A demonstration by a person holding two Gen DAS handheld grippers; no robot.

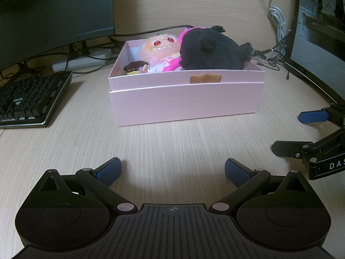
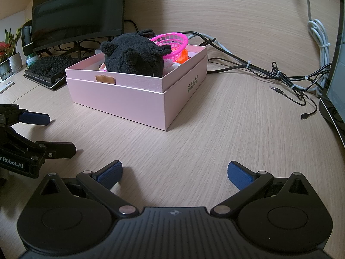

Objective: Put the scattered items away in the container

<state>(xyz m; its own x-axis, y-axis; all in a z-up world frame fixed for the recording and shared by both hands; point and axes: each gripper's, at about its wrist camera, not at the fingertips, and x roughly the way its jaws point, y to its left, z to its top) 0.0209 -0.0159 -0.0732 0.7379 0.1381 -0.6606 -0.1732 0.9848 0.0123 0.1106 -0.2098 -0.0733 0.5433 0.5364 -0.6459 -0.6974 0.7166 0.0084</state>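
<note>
Jaws on both grippers are spread wide with nothing between them. The left gripper (image 1: 173, 171) sits low over the wooden desk (image 1: 172, 142), blue pads pointing at the pink box (image 1: 185, 101), which is a little way off straight ahead. The right gripper (image 2: 175, 173) is in the same pose, just off to the side, and sees the box from its corner. Each one shows up at the edge of the other's camera, so they're next to each other and near the desk surface.

The toys are all in the box. A black plush (image 1: 213, 50) takes up the right half and bulges over the rim. Beside it on the left lies a fuzzy peach monster doll (image 1: 160, 44) with red eyes and little teeth, and in front of that a small chocolate donut toy (image 1: 132, 68). From the right wrist view there's also a pink plastic basket (image 2: 172, 41) behind the plush, with something orange (image 2: 183, 57) tucked under it, can't tell what.

Around the box: a black keyboard (image 1: 30, 99) to the left, a monitor (image 2: 77, 8) behind it, and a tangle of cables (image 2: 286, 77) on the right.
</note>
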